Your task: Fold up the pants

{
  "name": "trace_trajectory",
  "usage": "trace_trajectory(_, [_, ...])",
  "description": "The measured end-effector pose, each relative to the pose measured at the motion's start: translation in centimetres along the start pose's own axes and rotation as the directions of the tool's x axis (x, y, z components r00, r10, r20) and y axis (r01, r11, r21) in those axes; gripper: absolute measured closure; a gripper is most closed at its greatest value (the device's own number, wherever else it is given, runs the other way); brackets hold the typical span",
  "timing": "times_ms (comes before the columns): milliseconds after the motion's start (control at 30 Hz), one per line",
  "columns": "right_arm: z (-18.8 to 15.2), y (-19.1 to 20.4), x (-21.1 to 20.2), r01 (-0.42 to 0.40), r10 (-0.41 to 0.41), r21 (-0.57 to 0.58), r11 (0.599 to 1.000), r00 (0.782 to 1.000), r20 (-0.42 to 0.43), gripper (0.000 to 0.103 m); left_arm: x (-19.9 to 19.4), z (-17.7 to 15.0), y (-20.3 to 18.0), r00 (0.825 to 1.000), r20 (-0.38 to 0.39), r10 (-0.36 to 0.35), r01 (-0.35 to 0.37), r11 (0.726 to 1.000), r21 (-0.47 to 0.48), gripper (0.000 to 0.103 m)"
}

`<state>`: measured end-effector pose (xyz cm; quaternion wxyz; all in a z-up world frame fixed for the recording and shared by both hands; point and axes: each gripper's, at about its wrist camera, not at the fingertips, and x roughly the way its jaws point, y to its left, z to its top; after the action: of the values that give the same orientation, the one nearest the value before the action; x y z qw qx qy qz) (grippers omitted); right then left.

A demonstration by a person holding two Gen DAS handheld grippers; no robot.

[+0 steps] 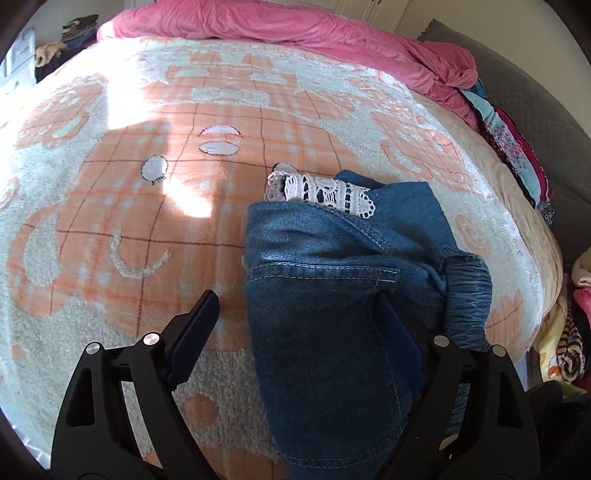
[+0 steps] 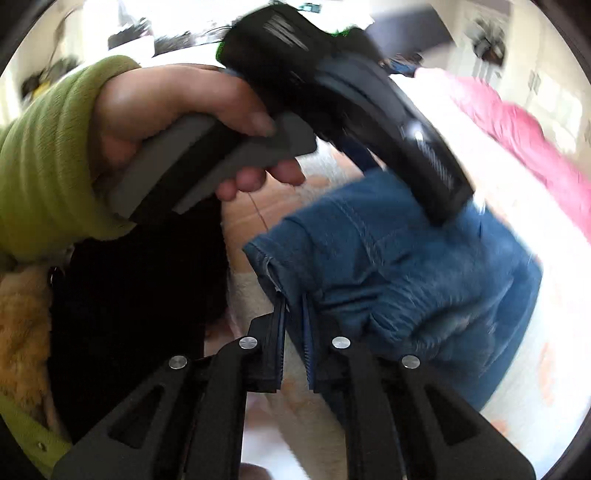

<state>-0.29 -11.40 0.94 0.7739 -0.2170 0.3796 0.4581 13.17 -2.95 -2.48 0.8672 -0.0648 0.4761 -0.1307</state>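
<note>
The jeans (image 1: 332,280) are straddled by the wide-open left gripper (image 1: 295,299), unpinched. The right gripper (image 2: 293,299) is clamped on a thin hem; a tug could undo the fold.

A fluffy peach-and-white patterned blanket (image 1: 147,206) is spread over a bed. Along the blanket's far edge a crumpled pink duvet (image 1: 258,26) is bunched. At its right edge, colourful folded garments (image 1: 513,155) are stacked.

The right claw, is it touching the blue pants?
Touching. In the right wrist view, the right claw is shut on a corner edge of the blue pants.
</note>
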Motion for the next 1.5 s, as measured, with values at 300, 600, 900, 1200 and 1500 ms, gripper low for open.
trace_trajectory(300, [-0.3,-0.8,-3.8,-0.022,0.013,0.133,0.991,0.998,0.066,0.068,-4.5,-0.4,-1.4,0.993,0.116,0.036,-0.040,0.999,0.036,0.022])
trace_trajectory(600, [-1.8,-2.8,-10.1,0.075,-0.121,0.248,0.966,0.977,0.175,0.044,-6.9,-0.3,-2.7,0.984,0.172,0.054,-0.064,0.996,0.056,0.017])
trace_trajectory(900, [-2.8,-7.0,-12.5,0.153,-0.254,0.417,0.896,0.947,0.198,0.028,-7.3,-0.7,-2.8,0.982,0.180,0.057,-0.068,0.996,0.055,0.013])
trace_trajectory(1200, [-3.6,-9.6,-11.5,0.214,-0.323,0.513,0.831,0.938,0.131,0.028,-6.8,-1.4,-2.1,0.984,0.164,0.065,-0.073,0.996,0.046,0.012])
trace_trajectory(1500, [-4.4,-11.2,-9.3,0.245,-0.327,0.574,0.782,0.944,0.043,0.028,-4.9,-2.7,0.0,0.995,0.097,-0.015,0.018,0.999,-0.032,0.012])
